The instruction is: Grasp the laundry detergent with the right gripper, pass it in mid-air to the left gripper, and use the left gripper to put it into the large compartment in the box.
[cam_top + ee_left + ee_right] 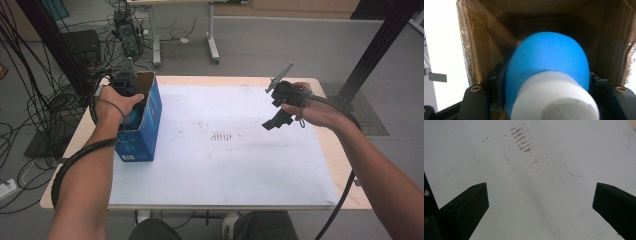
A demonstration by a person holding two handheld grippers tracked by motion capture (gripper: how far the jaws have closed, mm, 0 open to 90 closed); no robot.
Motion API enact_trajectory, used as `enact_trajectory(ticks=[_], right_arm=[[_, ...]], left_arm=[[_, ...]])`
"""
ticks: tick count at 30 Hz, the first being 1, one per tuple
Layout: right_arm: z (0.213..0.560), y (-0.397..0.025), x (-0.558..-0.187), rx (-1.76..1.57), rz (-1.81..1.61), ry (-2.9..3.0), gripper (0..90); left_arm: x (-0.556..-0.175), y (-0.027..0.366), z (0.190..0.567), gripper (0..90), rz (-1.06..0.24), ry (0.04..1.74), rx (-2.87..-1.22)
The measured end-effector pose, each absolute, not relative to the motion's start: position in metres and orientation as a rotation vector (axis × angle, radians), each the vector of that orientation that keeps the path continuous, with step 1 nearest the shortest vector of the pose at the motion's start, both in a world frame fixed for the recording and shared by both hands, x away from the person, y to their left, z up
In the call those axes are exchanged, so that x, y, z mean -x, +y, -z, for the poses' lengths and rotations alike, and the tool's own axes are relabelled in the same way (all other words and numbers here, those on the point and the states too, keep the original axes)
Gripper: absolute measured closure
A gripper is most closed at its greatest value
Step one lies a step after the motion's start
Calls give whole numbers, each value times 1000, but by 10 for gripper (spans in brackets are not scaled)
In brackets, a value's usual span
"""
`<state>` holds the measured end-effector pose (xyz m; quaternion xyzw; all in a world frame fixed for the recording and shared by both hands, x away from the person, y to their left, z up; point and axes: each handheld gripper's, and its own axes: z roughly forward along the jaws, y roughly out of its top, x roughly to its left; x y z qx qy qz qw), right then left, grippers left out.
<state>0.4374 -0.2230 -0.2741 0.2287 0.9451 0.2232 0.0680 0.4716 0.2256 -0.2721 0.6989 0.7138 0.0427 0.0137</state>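
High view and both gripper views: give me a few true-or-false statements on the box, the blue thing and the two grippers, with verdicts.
1. The left gripper reaches into the open cardboard box. True.
2. Its fingers clamp a blue bottle with a white cap. True.
3. The right gripper holds a bottle. False: its fingers stand wide apart over the white mat.
4. The box lies flat at the table's right edge. False: it stands upright at the left.
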Motion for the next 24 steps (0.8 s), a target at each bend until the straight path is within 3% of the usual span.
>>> enact_trajectory(ticks=[24], right_arm=[[272, -222, -436, -687, -669, 2848, 4]], left_arm=[[-471, 226, 272, 355, -135, 2218, -2173]])
